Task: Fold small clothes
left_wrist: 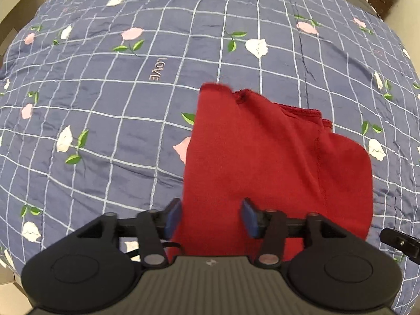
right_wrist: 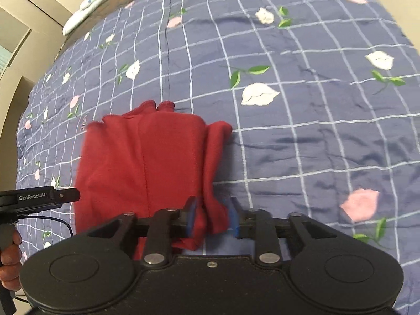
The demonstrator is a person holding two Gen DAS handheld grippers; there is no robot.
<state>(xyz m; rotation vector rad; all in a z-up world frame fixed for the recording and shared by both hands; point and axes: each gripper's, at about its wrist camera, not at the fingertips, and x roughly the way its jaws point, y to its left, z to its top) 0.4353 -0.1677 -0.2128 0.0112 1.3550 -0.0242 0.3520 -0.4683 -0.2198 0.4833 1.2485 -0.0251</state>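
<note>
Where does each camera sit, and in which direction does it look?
Left wrist view: it sits on the left claw, looking forward and down over the red garment on the checked floral bedsheet; its own open fingers show, and the tip of the other claw at the right edge.
Right wrist view: it sits on the right claw, looking along the garment's right edge, with cloth between its fingers; the left claw and a hand show at the left.
Both views share the garment and the bedsheet.
</note>
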